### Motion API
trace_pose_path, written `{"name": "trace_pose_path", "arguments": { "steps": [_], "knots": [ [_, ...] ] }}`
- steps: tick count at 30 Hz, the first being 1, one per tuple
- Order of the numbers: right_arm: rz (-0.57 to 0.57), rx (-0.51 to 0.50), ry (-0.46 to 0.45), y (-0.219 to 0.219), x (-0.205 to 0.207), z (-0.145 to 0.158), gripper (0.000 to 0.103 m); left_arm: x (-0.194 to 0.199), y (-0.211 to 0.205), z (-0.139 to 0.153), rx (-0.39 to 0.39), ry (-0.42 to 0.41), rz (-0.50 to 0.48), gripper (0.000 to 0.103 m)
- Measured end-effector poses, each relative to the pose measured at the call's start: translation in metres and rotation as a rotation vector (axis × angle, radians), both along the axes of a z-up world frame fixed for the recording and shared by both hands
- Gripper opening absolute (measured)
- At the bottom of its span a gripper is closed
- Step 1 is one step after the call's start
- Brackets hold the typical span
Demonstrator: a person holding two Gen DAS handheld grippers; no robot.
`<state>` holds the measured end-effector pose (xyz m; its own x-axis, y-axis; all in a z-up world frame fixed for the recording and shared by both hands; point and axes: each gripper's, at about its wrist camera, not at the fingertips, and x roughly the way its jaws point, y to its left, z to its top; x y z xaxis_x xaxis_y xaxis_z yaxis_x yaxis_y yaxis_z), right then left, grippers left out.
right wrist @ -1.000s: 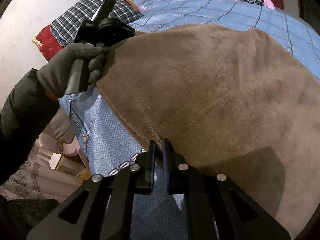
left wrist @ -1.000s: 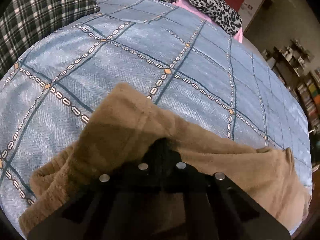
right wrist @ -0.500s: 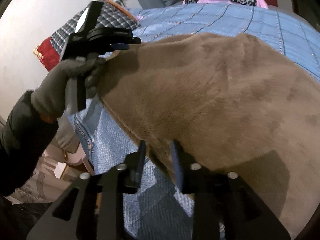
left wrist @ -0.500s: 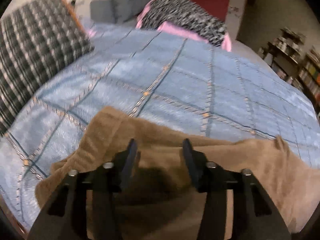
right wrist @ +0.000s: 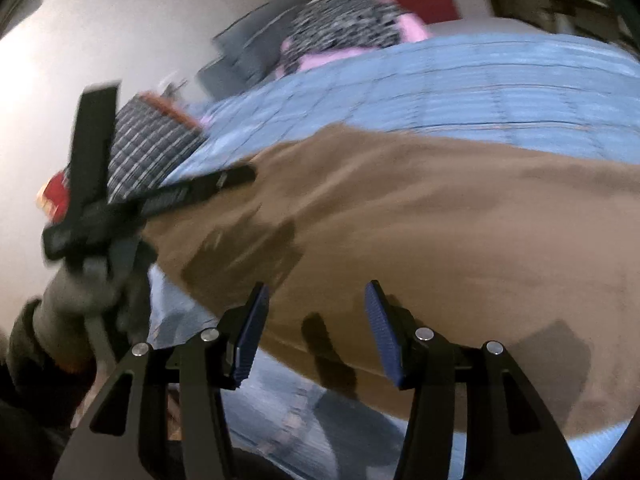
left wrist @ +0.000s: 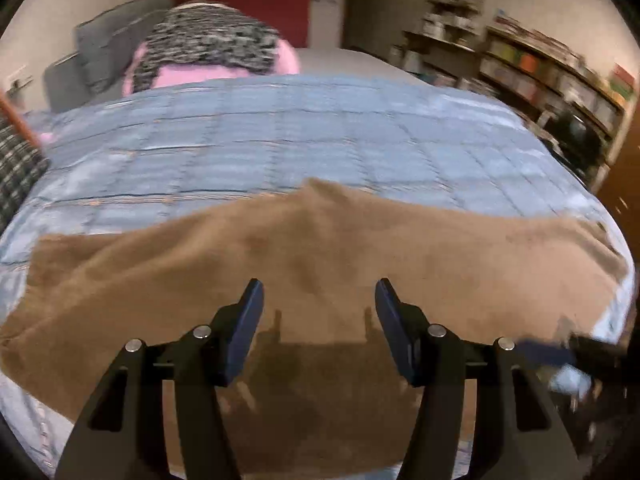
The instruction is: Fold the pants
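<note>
Brown fleece pants (left wrist: 320, 248) lie spread flat across the near part of a blue quilted bed cover (left wrist: 280, 140). My left gripper (left wrist: 318, 312) hovers above the cloth; its jaws are opening and nothing sits between them. The same pants (right wrist: 440, 220) fill the right wrist view. Over their near edge my right gripper (right wrist: 316, 320) is held, jaws opening, with no cloth between the pads. At the left of that view the left gripper (right wrist: 224, 182) appears, blurred, gripped by a gloved hand (right wrist: 76, 296).
A plaid pillow (right wrist: 152, 152) lies at the bed's left corner, with a red one behind it. A leopard-print and pink bundle (left wrist: 208, 52) and grey cushions sit at the far end. Bookshelves (left wrist: 540, 68) line the right wall. The bed's near edge runs just under the grippers.
Both grippers let go of the brown cloth and opened. Both pulled back and up from the pants, and the left one swung right, so the pants now lie flat.
</note>
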<state>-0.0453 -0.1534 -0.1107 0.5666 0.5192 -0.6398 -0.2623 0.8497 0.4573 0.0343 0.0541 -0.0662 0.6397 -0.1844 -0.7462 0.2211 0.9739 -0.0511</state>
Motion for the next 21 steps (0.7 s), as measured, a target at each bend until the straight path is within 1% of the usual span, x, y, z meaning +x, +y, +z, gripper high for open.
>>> {"name": "trace_pose_path", "arguments": {
  "steps": [1, 5, 9, 11, 15, 18, 21],
  "knots": [
    [-0.051, 0.007, 0.0, -0.016, -0.005, 0.0, 0.05, -0.004, -0.009, -0.001, 0.003, -0.002, -0.03, 0.06],
    [-0.174, 0.018, -0.001, -0.056, -0.018, -0.002, 0.05, -0.027, -0.054, -0.002, 0.041, -0.019, -0.182, 0.06],
    [-0.266, 0.021, -0.011, -0.087, -0.037, 0.0, 0.05, -0.042, -0.082, -0.005, 0.02, 0.004, -0.302, 0.06],
    [-0.3, 0.029, -0.009, -0.101, -0.05, -0.001, 0.05, -0.051, -0.092, -0.008, 0.025, 0.009, -0.351, 0.06],
    [-0.359, 0.062, 0.034, -0.126, -0.068, -0.009, 0.051, -0.064, -0.107, -0.013, 0.041, 0.015, -0.414, 0.06],
    [-0.403, 0.084, 0.064, -0.141, -0.082, -0.018, 0.05, -0.068, -0.115, -0.019, 0.044, 0.028, -0.433, 0.06],
    [-0.451, 0.107, 0.092, -0.151, -0.085, -0.026, 0.051, -0.073, -0.122, -0.028, 0.051, 0.04, -0.459, 0.06]
  ]
}}
